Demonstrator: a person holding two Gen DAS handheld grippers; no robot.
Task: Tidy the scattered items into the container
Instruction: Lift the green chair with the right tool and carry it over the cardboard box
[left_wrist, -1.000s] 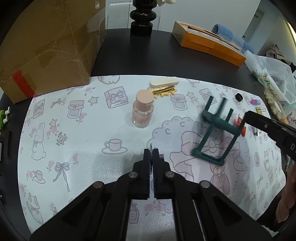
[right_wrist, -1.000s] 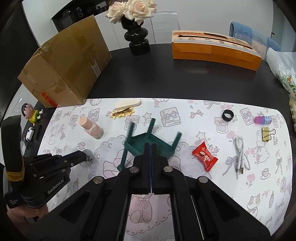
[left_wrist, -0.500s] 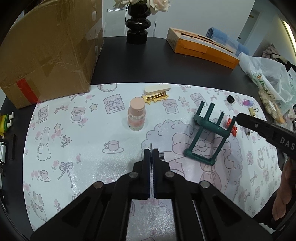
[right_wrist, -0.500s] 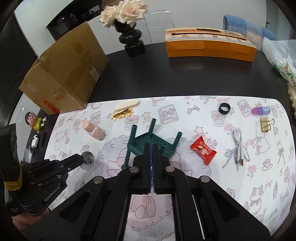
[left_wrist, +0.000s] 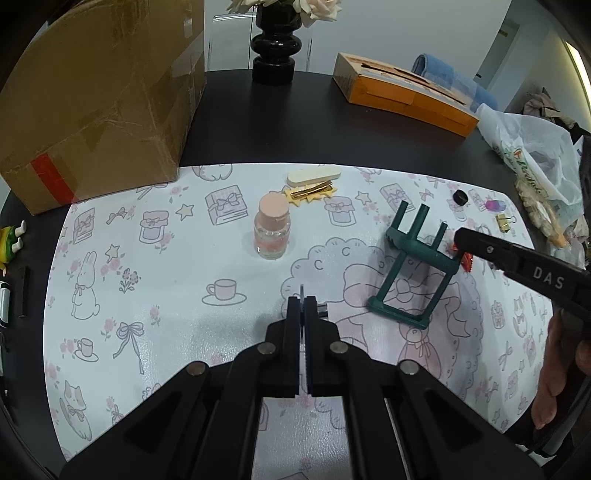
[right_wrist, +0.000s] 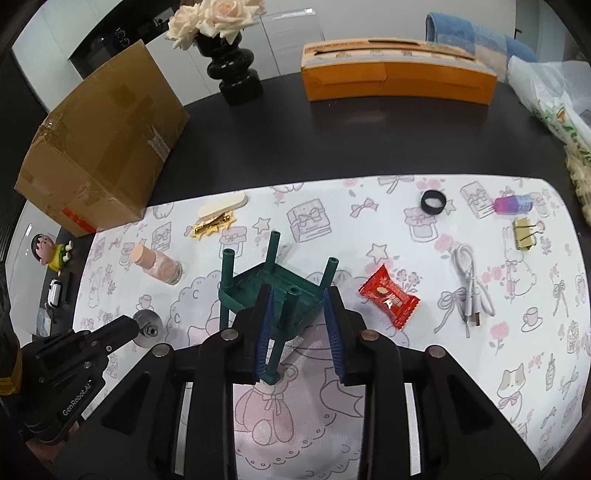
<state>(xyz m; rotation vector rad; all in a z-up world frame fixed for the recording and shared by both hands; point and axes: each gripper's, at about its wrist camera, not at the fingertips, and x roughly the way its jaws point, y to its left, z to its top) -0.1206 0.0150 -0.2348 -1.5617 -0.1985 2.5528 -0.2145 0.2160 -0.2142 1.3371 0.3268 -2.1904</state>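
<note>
A dark green toy stool (right_wrist: 271, 286) lies tipped on the patterned mat (right_wrist: 406, 369) with its legs pointing up. My right gripper (right_wrist: 297, 295) is open, its blue pads on either side of one stool leg and the seat edge. In the left wrist view the right gripper (left_wrist: 461, 242) reaches the stool (left_wrist: 413, 273) from the right. My left gripper (left_wrist: 303, 306) is shut on a small silver metal disc (right_wrist: 146, 325), low over the mat left of the stool. A brown cardboard box (right_wrist: 103, 147) stands at the far left.
On the mat lie a pink-capped bottle (right_wrist: 157, 267), a gold hair clip (right_wrist: 214, 225), a red candy packet (right_wrist: 388, 297), a white cable (right_wrist: 469, 284), a black ring (right_wrist: 433, 202), a purple vial (right_wrist: 513, 203) and a gold binder clip (right_wrist: 524, 234). Behind stand a black vase (right_wrist: 234, 77) and an orange box (right_wrist: 399, 74).
My right gripper has opened and now straddles a leg of the green stool. The left gripper, still holding the disc, has drawn back and risen a little.
</note>
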